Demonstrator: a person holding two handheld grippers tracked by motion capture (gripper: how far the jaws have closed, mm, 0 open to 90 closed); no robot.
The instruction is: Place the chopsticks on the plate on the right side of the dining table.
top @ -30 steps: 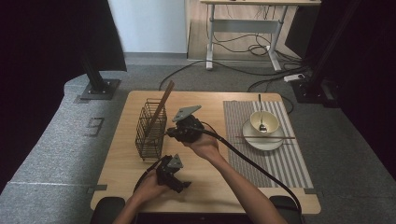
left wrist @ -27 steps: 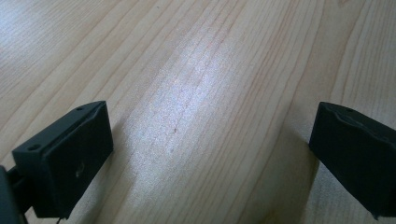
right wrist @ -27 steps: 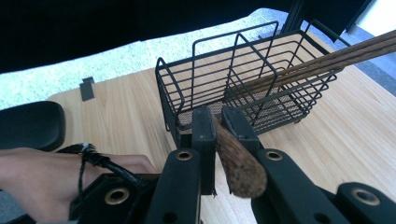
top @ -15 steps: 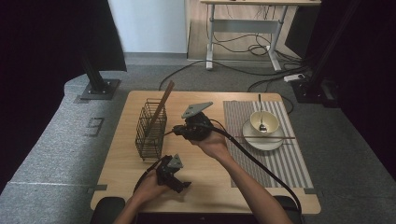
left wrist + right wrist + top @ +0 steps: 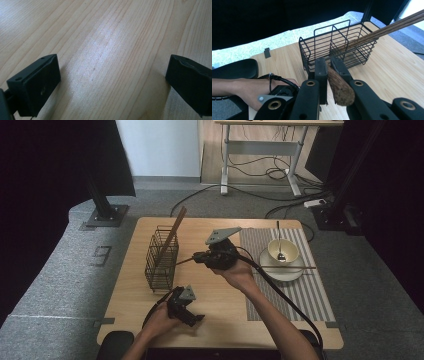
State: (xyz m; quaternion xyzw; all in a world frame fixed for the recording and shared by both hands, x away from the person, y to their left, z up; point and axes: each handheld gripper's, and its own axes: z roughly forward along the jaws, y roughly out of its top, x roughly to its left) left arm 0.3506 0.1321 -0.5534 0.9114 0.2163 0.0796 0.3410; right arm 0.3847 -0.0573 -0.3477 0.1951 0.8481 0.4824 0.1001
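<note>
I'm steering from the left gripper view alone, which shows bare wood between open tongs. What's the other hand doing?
Observer: The right tongs are shut on a wooden chopstick.
Operator: Pointing where?
Observer: Its tip points at the black wire basket, close to the side of it.
Operator: Anything in the basket?
Observer: Two chopsticks lean in it and stick out past the rim.

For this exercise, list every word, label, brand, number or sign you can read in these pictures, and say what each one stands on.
None: no writing can be read on the wire basket, the chopstick in the right gripper, the bowl or the table.
</note>
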